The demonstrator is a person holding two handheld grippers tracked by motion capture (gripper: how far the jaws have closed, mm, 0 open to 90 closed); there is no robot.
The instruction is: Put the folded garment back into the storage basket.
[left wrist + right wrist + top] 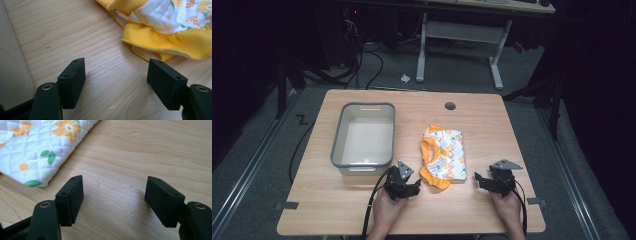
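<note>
A folded child's garment (443, 155), white quilted cloth with orange flowers and yellow-orange trim, lies on the wooden table (492, 125) right of centre. My left gripper (406, 186) rests low at the garment's near left corner, open, jaws empty. In the left gripper view the yellow ruffled hem (172, 40) lies just beyond my left gripper (116, 80). My right gripper (492, 181) sits to the garment's near right, open and empty. In the right gripper view the quilted cloth (37, 147) lies ahead to the left of my right gripper (115, 200), apart from the jaws.
A grey-rimmed empty plastic bin (364, 137) stands on the table's left half; its pale wall (11, 75) shows at the left of the left gripper view. A round cable hole (450, 106) sits near the far edge. Desk legs and cables lie on the floor beyond.
</note>
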